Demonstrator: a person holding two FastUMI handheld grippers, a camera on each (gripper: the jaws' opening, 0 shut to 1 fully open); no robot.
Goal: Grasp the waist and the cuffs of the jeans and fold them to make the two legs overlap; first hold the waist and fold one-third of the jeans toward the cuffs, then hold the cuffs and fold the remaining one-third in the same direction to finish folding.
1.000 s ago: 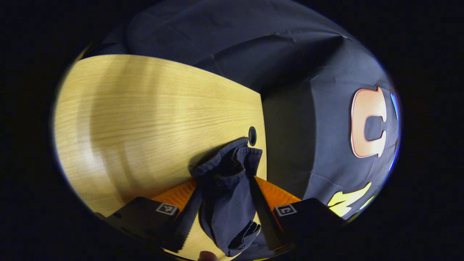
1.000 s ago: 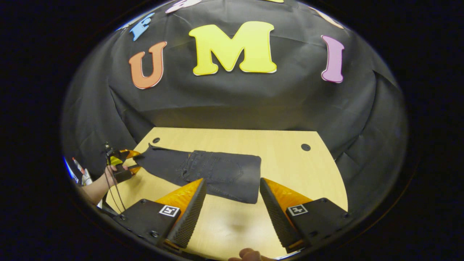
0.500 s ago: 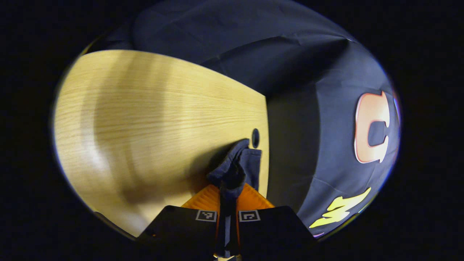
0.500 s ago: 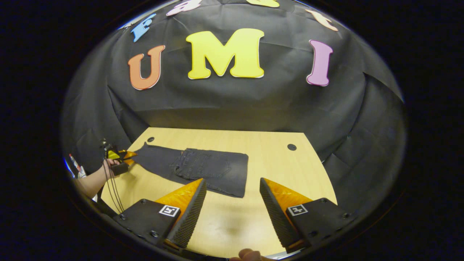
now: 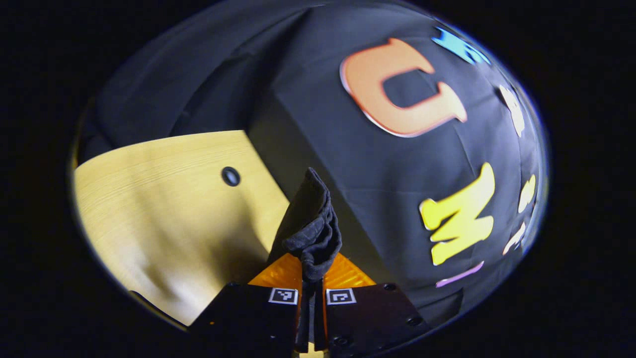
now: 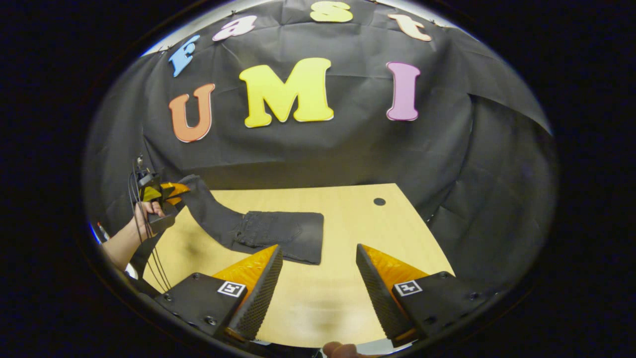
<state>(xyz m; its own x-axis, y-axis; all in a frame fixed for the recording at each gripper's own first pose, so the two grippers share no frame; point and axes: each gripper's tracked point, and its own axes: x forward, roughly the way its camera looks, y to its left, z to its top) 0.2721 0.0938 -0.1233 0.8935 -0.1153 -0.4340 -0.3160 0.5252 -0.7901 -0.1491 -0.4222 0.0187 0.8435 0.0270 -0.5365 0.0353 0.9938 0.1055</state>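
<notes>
dark jeans (image 6: 271, 232) cuffs (image 5: 312, 233) pinched in left tool (image 5: 312, 278); right tool (image 6: 318, 271) spread wide

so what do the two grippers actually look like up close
Each gripper, right gripper and left gripper, has two wedge-shaped fingers with ridged outer faces on black blocky mounts bearing small square black-and-white tags. The right's inner pads are dimpled. Thin dark cables hang from the left.
</notes>
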